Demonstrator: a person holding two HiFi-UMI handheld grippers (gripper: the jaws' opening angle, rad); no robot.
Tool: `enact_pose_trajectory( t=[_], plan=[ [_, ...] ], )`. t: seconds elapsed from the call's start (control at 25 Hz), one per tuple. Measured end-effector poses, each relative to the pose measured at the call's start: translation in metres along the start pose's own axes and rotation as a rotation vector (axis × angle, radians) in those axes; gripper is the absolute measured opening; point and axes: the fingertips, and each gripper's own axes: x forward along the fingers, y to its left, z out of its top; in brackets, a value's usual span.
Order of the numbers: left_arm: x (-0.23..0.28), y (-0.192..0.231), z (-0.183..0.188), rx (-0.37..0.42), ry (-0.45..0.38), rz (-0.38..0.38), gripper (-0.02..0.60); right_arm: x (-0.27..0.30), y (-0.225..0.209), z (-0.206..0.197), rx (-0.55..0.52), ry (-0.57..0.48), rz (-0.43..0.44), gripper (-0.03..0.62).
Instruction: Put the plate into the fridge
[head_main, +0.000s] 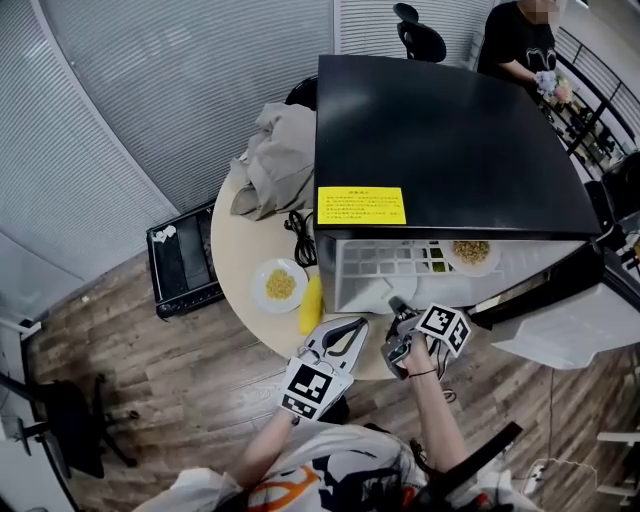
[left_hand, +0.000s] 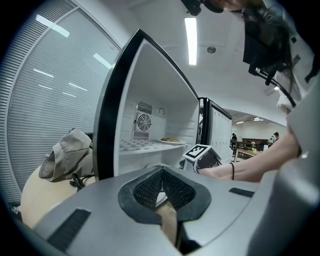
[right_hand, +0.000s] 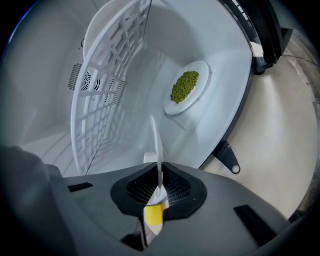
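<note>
The fridge (head_main: 450, 140) stands open, upper centre. One plate (head_main: 470, 252) of green food already sits on its shelf, right of centre. The right gripper (head_main: 397, 305), clenched on nothing, is at the fridge mouth. It is best drawn straight back, clear of the shelf edge. The left gripper (head_main: 352, 328) is likewise clenched and empty. The round table (head_main: 240, 250) bears a second plate (head_main: 279, 285) at left. The wood floor (head_main: 150, 380) lies below.
</note>
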Motion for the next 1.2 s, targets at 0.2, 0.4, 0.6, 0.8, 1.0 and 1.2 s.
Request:
enact_pose_trajectory(
  t=[0.2,0.4,0.6,0.8,1.0,1.2],
  plan=[
    [0.001,0.007,0.000,0.003,0.000,-0.001,0.009,0.016,-0.003,0.007,-0.131,0.002,-0.064,0.034],
    [0.001,0.012,0.000,0.012,0.005,0.000,0.009,0.027,0.007,0.015,-0.271,0.005,-0.075,0.034],
    [-0.002,0.014,-0.001,0.019,0.014,-0.003,0.009,0.039,0.011,0.019,-0.484,0.016,-0.156,0.090],
    [-0.003,0.014,-0.003,0.029,0.019,-0.003,0.009,0.039,0.005,0.028,-0.793,-0.033,-0.331,0.222],
    [-0.003,0.013,-0.003,0.030,0.019,-0.007,0.009,0.036,0.010,0.028,-0.798,-0.040,-0.315,0.262],
    [-0.003,0.010,-0.001,0.033,0.015,-0.011,0.009,0.025,0.014,0.024,-0.737,-0.042,-0.270,0.261]
  ],
)
